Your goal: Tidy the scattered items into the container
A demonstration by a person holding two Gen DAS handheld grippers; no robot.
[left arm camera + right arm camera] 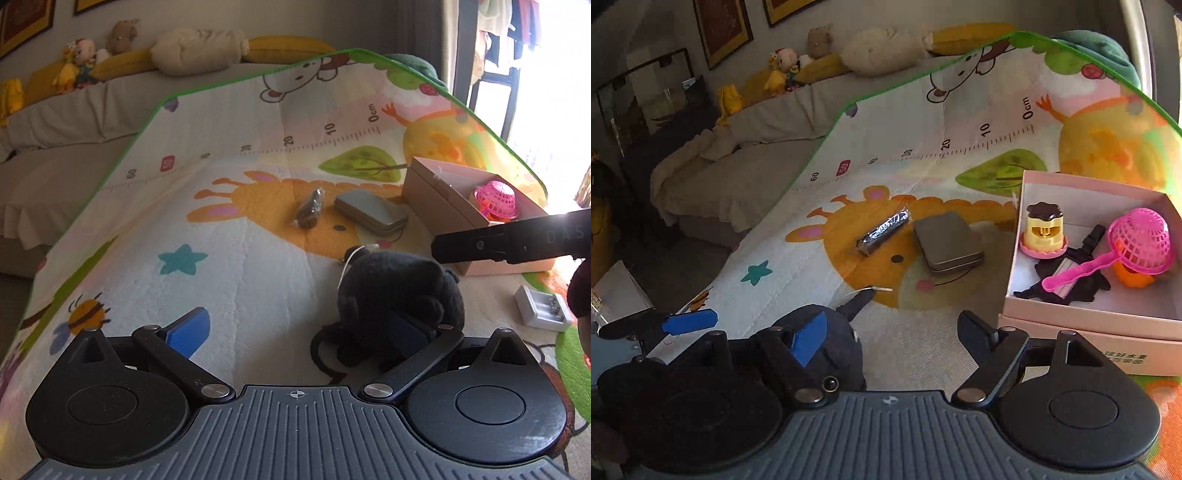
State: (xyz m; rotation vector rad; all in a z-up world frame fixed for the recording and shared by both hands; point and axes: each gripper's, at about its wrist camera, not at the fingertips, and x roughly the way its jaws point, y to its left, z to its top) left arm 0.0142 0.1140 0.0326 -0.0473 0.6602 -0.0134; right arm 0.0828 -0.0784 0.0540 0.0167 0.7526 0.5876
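A black plush toy (399,295) lies on the play mat (236,273), just ahead of my open left gripper (295,332); its right finger rests against the plush. The plush also shows at the lower left of the right wrist view (827,343). My right gripper (897,332) is open and empty, beside the pink box (1086,328). The box (424,192) holds a pink strainer (1137,243), a pudding toy (1043,229) and a black tag (1067,284). A grey tin (947,240) and a dark wrapped bar (882,230) lie on the mat.
A white battery charger (543,310) lies at the right of the mat. A sofa (74,110) with stuffed toys (199,51) stands behind. The right gripper's body (517,240) crosses the left wrist view in front of the box.
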